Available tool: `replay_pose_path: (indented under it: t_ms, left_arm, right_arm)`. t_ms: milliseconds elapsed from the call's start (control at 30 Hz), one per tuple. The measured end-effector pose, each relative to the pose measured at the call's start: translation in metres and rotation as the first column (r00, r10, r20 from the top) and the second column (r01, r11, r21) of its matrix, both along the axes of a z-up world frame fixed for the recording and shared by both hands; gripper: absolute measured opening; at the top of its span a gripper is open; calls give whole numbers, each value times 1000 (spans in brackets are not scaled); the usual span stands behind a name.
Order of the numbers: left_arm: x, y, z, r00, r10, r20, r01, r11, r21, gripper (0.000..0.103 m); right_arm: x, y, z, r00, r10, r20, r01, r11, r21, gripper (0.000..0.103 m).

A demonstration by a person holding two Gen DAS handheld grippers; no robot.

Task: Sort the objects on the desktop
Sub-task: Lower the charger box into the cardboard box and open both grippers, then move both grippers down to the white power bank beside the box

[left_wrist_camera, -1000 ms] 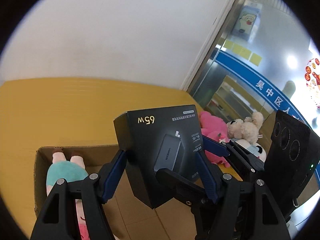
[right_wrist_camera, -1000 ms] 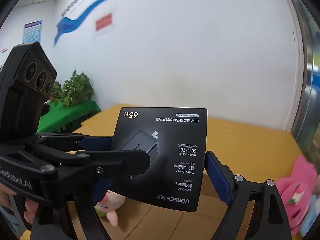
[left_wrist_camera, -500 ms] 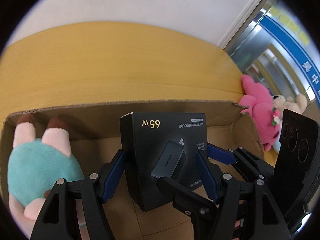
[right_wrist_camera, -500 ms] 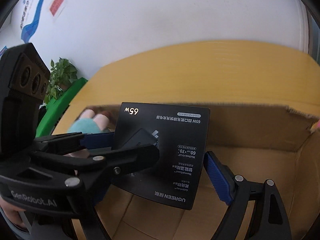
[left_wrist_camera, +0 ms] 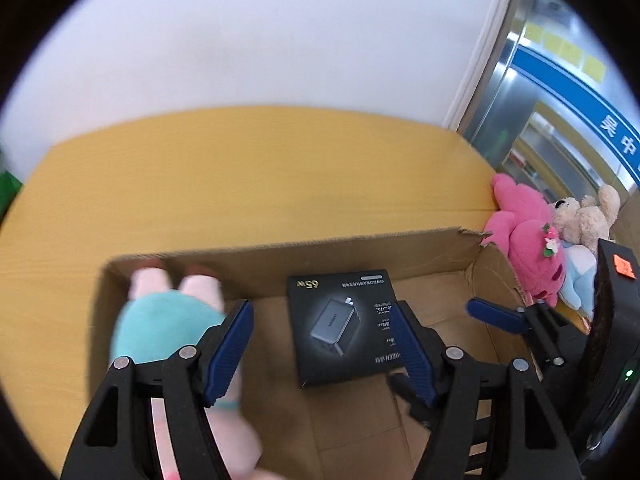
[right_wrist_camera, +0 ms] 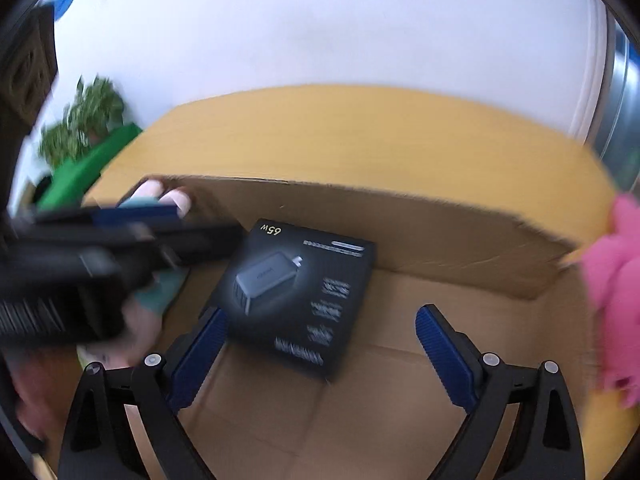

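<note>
Black box: a flat black cardboard charger box with "65W" in gold and a picture of a grey plug on it. It lies flat, face up, on the floor of the big box, near the middle.
Big box: an open brown cardboard box with low walls. It sits on the yellow wooden table.
Left gripper: the black left gripper with blue pads hangs over the big box. Its jaws are spread. The black box shows between them, but the pads do not press on it.
Right gripper: the black right gripper with blue pads is over the big box too. Its jaws are spread wide and have just been opening. The near corner of the black box sits between them, and nothing is pinched.
Doll: a soft pink doll in a teal dress lies in the left part of the big box, its feet at the far wall.
Toys outside: a bright pink plush toy and a small tan teddy bear sit on the table just beside the right wall of the big box.
Plant: a blurry green leafy plant stands past the table's far left corner.
</note>
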State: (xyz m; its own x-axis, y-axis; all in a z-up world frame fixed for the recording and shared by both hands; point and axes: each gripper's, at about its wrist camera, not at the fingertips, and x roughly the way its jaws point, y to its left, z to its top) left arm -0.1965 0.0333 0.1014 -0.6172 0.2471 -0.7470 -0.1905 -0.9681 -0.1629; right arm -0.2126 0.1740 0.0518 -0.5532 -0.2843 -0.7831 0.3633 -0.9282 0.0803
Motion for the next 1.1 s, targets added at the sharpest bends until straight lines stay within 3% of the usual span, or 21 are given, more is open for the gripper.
replay_pose_path:
  t_ms: [133, 267, 367, 500, 667, 867, 1100]
  left_arm:
    - [63, -8, 38, 989, -10, -149, 6, 1000, -29, 72]
    - [139, -6, 69, 947, 32, -321, -78, 988, -132, 79]
    - [192, -7, 79, 916, 53, -397, -117, 983, -141, 79]
    - [239, -6, 77, 905, 55, -422, -98, 992, -79, 79]
    - [269, -2, 54, 914, 81, -397, -110, 993, -52, 79]
    - [280, 8, 34, 929, 91, -358, -113, 993, -41, 79]
    - [289, 14, 32, 927, 69, -369, -87, 996, -33, 79]
  right_arm:
    - [57, 3, 44, 989, 23, -143, -17, 999, 42, 103]
    - [129, 10, 83, 959, 6, -284, -1, 1000, 17, 103]
    - [173, 5, 93, 942, -26, -334, 35, 999, 22, 103]
    - [218, 6, 95, 927, -77, -368, 86, 996, 9, 103]
    - [261, 15, 81, 927, -100, -361, 111, 994, 9, 103]
    - [284, 25, 71, 931, -102, -349, 120, 992, 31, 103]
    - [305, 26, 76, 914, -119, -389, 143, 989, 32, 103]
